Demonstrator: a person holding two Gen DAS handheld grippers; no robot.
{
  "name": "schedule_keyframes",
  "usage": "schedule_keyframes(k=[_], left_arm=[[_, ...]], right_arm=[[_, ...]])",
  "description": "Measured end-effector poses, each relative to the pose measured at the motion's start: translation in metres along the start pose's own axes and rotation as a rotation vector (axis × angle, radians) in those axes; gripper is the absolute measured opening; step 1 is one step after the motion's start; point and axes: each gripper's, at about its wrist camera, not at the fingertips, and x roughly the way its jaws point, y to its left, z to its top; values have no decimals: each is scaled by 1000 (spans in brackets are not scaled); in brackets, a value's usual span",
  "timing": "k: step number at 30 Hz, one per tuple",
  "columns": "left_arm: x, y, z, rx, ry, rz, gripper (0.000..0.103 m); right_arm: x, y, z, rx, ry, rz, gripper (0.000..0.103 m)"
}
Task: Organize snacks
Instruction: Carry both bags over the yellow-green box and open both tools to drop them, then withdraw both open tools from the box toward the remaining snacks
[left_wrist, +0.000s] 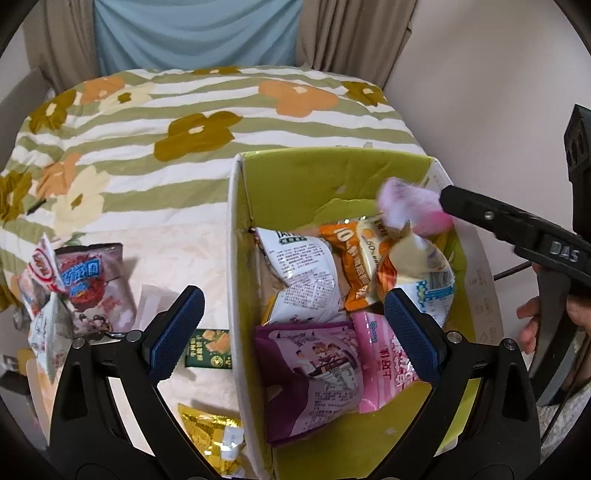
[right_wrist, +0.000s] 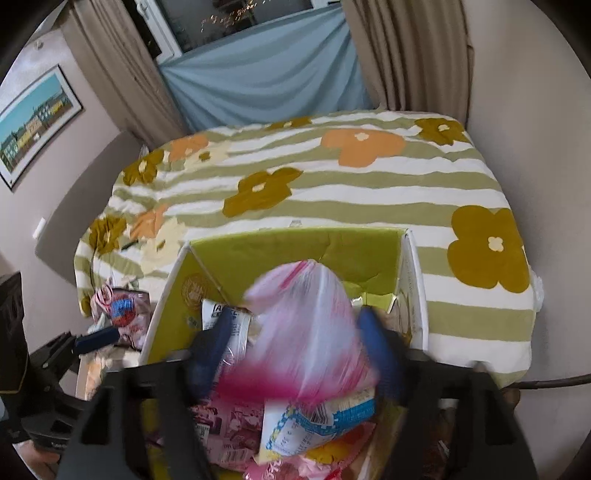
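Observation:
A green-lined cardboard box (left_wrist: 332, 173) stands on the bed and holds several snack packets, among them a purple one (left_wrist: 310, 373), a white one (left_wrist: 303, 273) and an orange one (left_wrist: 351, 258). My right gripper (right_wrist: 295, 350) is over the box with a blurred pink and white snack bag (right_wrist: 306, 332) between its blue fingers; the bag also shows in the left wrist view (left_wrist: 410, 206). My left gripper (left_wrist: 291, 332) is open and empty, straddling the box's left wall. Loose packets (left_wrist: 92, 284) lie on the bed to the left.
A green packet (left_wrist: 210, 349) and a gold packet (left_wrist: 210, 435) lie beside the box's left wall. The striped floral bedspread (left_wrist: 184, 122) stretches behind. Curtains (right_wrist: 266, 62) and a wall stand beyond the bed. A framed picture (right_wrist: 33, 125) hangs at left.

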Motion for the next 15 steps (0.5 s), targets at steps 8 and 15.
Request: schedule_keyframes(k=[8,15], left_arm=[[-5,0,-13,0,-16,0,97],[-32,2,-19,9,-65,-6,97]], right_arm=[[-9,0,-19,-7,-39,-2,94],[-29,4,-26,-21,-65,-23,94]])
